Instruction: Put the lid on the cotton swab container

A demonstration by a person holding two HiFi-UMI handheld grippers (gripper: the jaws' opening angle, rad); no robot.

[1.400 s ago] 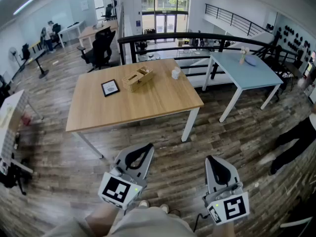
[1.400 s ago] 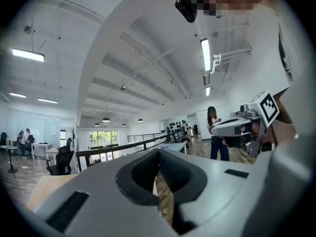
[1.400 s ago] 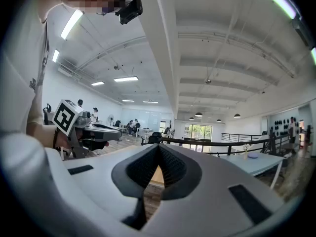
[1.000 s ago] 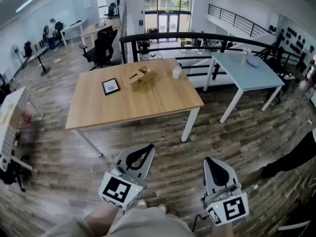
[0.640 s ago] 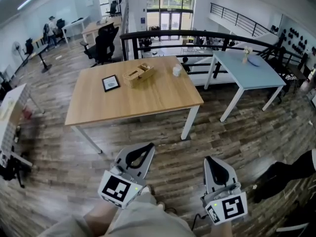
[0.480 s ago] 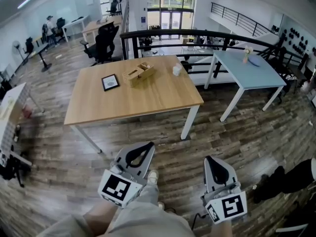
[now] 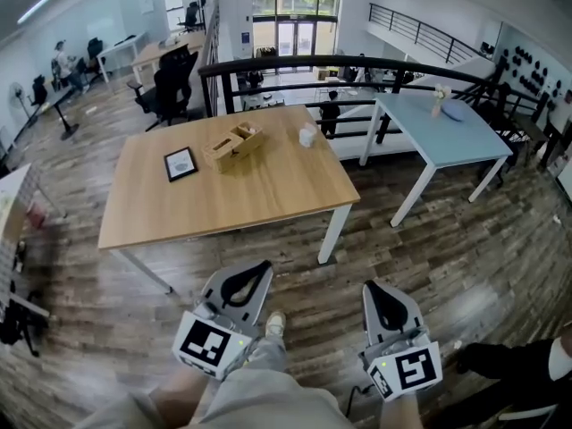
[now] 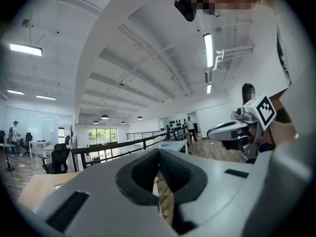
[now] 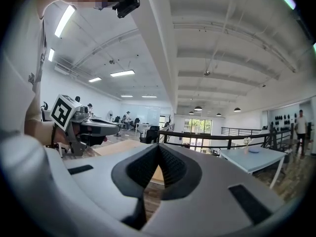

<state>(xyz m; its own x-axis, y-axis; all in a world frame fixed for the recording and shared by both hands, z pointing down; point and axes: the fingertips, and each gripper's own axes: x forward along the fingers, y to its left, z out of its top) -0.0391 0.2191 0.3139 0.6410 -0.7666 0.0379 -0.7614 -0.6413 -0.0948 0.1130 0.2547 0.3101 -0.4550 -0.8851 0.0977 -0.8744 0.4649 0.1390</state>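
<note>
A small white container stands near the far right edge of the wooden table, far from both grippers; I cannot make out a lid at this distance. My left gripper and right gripper are held low, side by side over the floor, well short of the table. Both are shut with nothing between their jaws. In the left gripper view the jaws of the left gripper meet, and the right gripper shows beside it. The right gripper view shows its own gripper closed, with the left gripper off to the left.
On the table also lie a wooden box and a black framed card. A light blue table stands to the right, with a black railing behind both. A person's leg shows at the lower right. Office chairs stand at the far left.
The head view has shifted, so the wooden table now sits further left and a little nearer. The person at the right has moved lower in the view. Both grippers stayed shut.
</note>
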